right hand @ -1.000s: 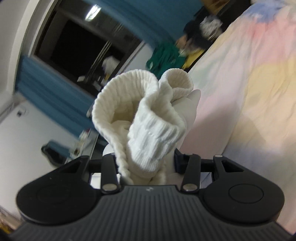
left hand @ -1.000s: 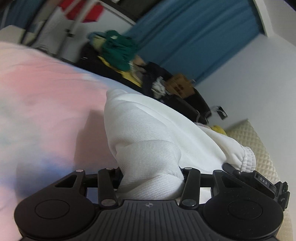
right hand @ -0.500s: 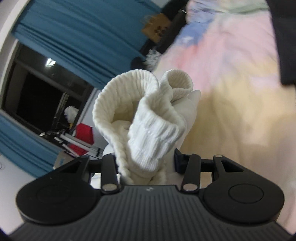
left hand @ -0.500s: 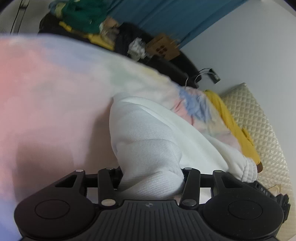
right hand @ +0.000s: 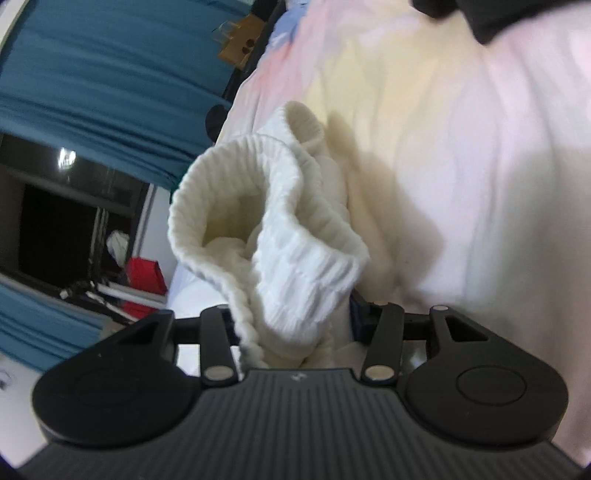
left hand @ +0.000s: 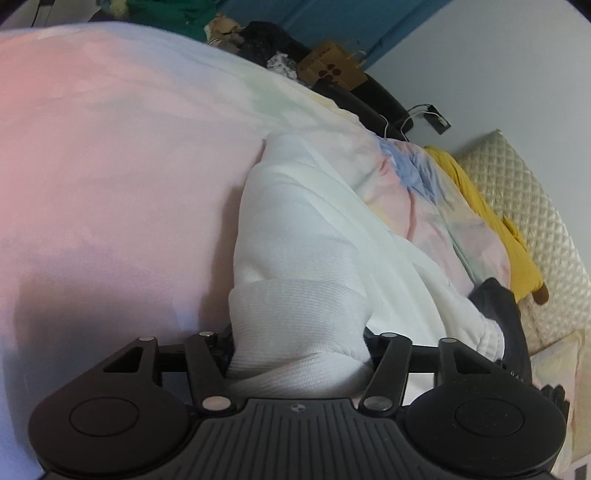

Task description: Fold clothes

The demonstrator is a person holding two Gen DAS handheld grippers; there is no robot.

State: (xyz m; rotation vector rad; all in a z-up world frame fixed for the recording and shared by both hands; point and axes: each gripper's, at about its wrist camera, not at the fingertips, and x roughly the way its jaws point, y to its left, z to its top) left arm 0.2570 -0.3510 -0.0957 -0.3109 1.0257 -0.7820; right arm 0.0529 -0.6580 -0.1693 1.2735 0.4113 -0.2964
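Observation:
A white sweatshirt (left hand: 314, 236) hangs stretched between my two grippers above a pastel tie-dye bed sheet (left hand: 110, 166). My left gripper (left hand: 299, 343) is shut on a bunched fold of its body; the fabric hides the fingertips. My right gripper (right hand: 291, 321) is shut on its ribbed hem (right hand: 280, 221), which puffs up in front of the camera. The right gripper's black body (left hand: 513, 325) shows at the right edge of the left wrist view, at the far end of the garment.
A yellow garment (left hand: 491, 221) lies by the quilted cream headboard (left hand: 524, 184). Dark clothes (left hand: 273, 40) and a cardboard box (left hand: 332, 70) are piled past the bed. Blue curtains (right hand: 110, 74), a dark window and a red item (right hand: 144, 273) lie beyond. A dark garment (right hand: 491, 14) lies on the sheet.
Both grippers have swung down toward the bed with the sweatshirt held. The views now show more sheet and headboard and less of the room.

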